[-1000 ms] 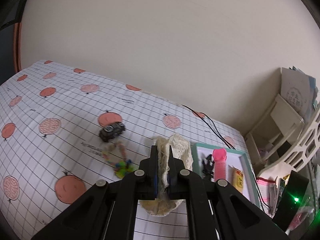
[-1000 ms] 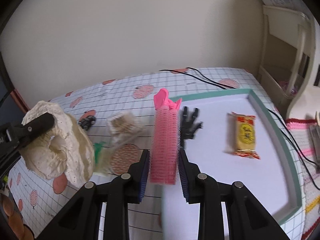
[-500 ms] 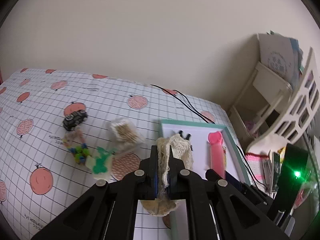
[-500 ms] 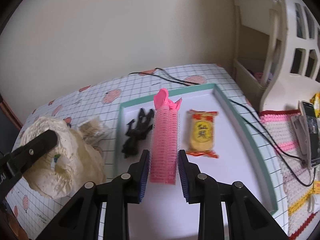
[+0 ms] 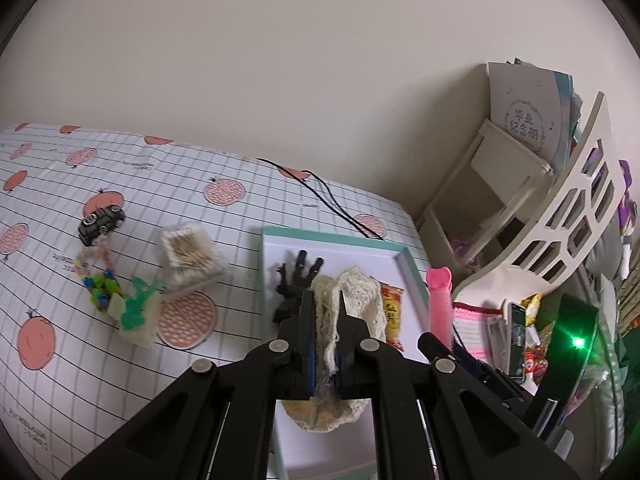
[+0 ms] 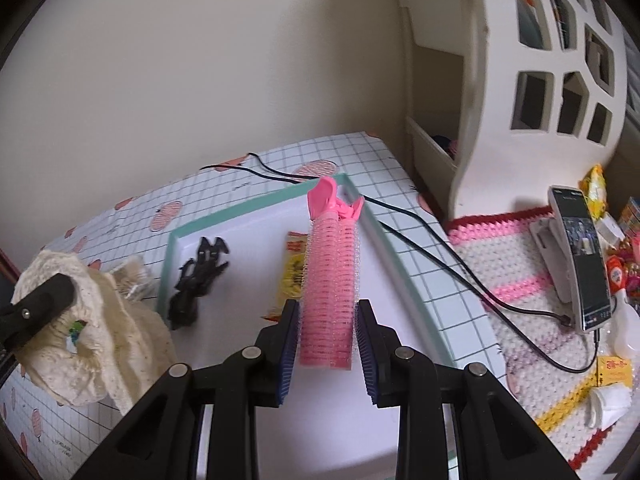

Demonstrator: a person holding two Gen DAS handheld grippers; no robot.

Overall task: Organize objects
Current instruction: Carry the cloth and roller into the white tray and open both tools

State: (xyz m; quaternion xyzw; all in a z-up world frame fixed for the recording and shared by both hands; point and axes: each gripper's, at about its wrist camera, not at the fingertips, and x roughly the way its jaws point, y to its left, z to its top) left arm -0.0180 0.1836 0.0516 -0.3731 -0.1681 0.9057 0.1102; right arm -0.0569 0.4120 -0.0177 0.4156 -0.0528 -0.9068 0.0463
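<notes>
My pink hair roller (image 6: 330, 280) stands clamped in my right gripper (image 6: 327, 346), long axis running up the frame along the fingers, over the right half of the white tray (image 6: 256, 212). The left gripper (image 5: 325, 344), at lower centre of its view, pinches one cream crocheted piece (image 5: 356, 292) over the tray's near edge. In the tray: one black claw clip (image 6: 198, 280), one yellow snack packet (image 6: 294, 268). I judge the right gripper nearer to release.

Plain cream wall (image 5: 280, 60), white cut-out shelf (image 6: 560, 80) alongside.
</notes>
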